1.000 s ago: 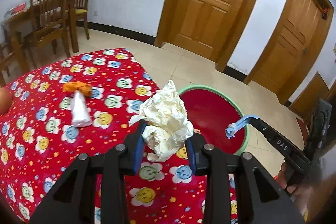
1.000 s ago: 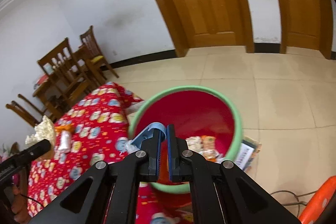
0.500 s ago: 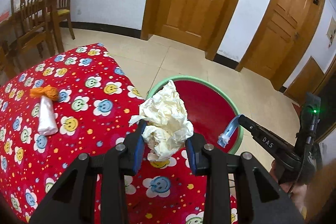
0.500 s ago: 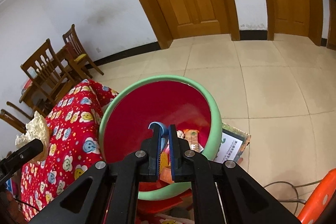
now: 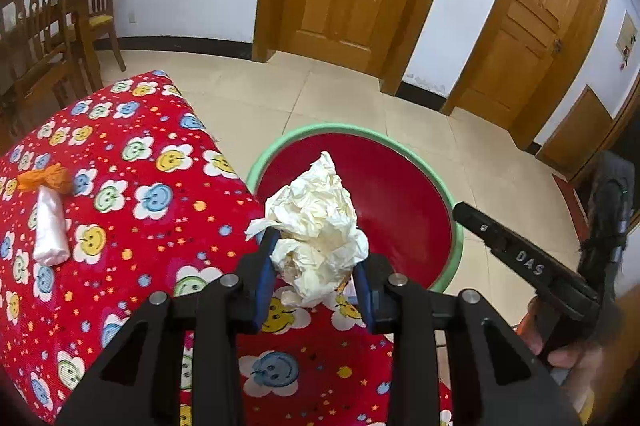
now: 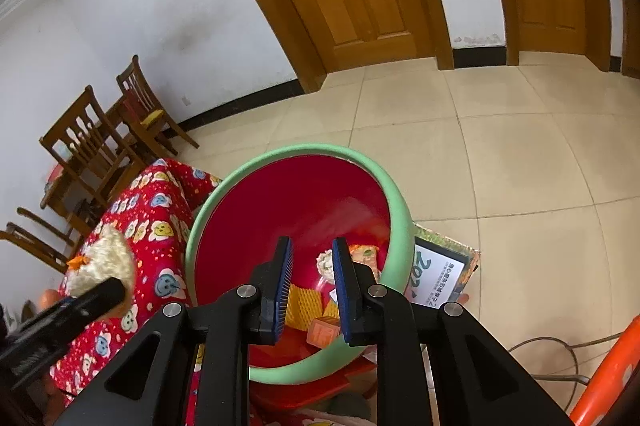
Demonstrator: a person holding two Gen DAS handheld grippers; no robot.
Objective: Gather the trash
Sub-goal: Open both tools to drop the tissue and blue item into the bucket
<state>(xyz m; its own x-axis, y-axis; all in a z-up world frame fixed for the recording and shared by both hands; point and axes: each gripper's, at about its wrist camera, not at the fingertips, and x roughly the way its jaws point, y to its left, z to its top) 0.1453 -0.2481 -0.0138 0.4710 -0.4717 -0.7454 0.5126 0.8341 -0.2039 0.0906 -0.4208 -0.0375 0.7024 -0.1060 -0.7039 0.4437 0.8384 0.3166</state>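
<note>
My left gripper point(image 5: 316, 260) is shut on a crumpled cream paper wad point(image 5: 316, 210), held over the table's edge just short of the trash bin point(image 5: 352, 131), a red tub with a green rim. My right gripper point(image 6: 313, 246) hangs over the bin point(image 6: 280, 155); its jaws are opening and nothing is between them. Trash lies at the bin's bottom: a yellow foam net point(image 6: 304, 302), an orange block point(image 6: 322, 332) and wrappers. In the right wrist view the paper wad point(image 6: 108, 258) shows at the left. On the red smiley tablecloth point(image 5: 120, 186) lie an orange wrapper point(image 5: 48, 179) and a rolled white plastic bag point(image 5: 50, 232).
Wooden chairs point(image 6: 100, 146) stand at the far left by the wall. A printed booklet point(image 6: 438, 278) lies on the tiled floor beside the bin, with a cable and an orange object point(image 6: 608, 374) at the lower right. Two wooden doors are behind.
The right jaws have parted and the blue piece they held is gone from between them. Both grippers have moved closer to the bin; the left one carried the paper wad to the table's edge.
</note>
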